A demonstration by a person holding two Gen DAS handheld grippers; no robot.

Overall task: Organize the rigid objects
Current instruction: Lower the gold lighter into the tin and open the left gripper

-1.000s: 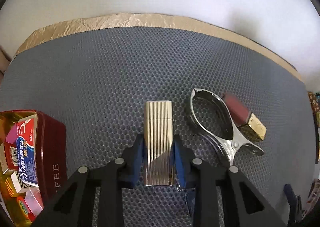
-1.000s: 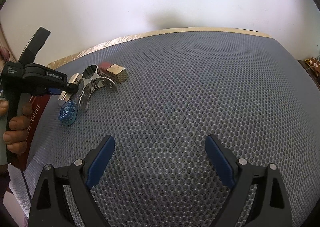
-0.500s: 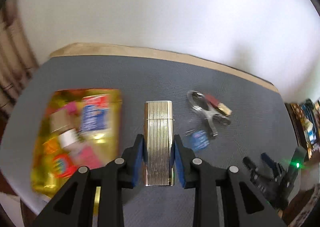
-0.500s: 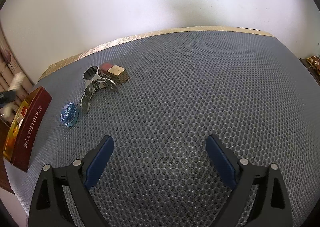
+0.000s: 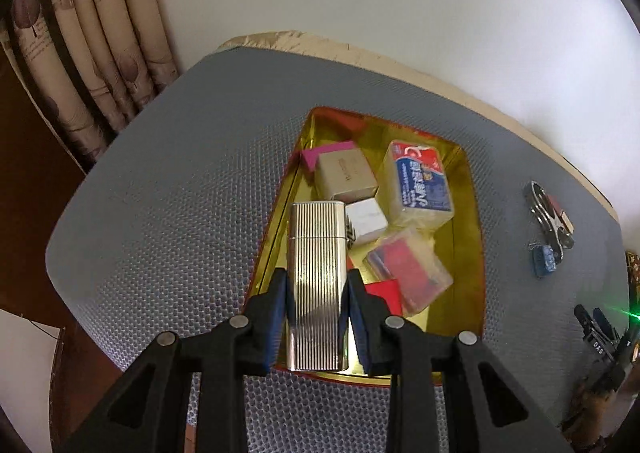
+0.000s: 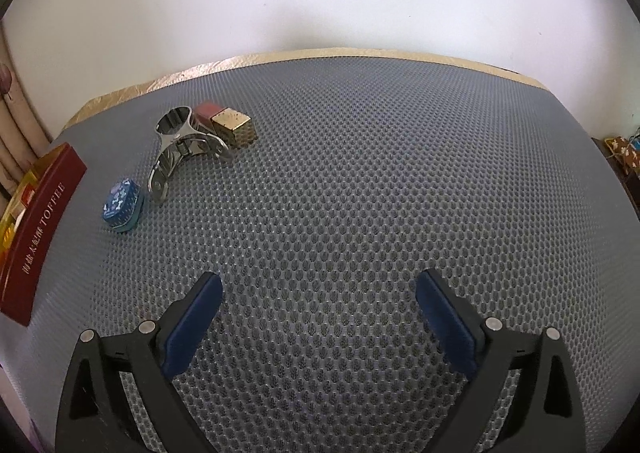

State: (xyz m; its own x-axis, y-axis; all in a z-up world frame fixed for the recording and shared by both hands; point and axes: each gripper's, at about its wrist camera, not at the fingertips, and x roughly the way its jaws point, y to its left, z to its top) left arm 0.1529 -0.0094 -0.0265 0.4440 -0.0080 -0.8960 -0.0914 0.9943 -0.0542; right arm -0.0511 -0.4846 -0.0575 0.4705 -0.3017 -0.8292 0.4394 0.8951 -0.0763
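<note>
My left gripper is shut on a ribbed silver lighter and holds it above the open gold-lined toffee tin, which has several small boxes inside. In the right wrist view the tin shows its red side at the far left. On the grey mat lie a steel clamp, a red-and-gold block and a small blue box. My right gripper hovers over bare mat, its jaws opening wide with nothing between them.
The grey honeycomb mat has a gold cloth edge at the back, against a white wall. Rolled patterned paper stands past the mat's left corner. The right gripper's body shows at the left wrist view's right edge.
The left gripper has carried the lighter up and to the left, from beside the clamp to above the tin. The hand and left gripper are gone from the right wrist view. The right jaws spread slightly.
</note>
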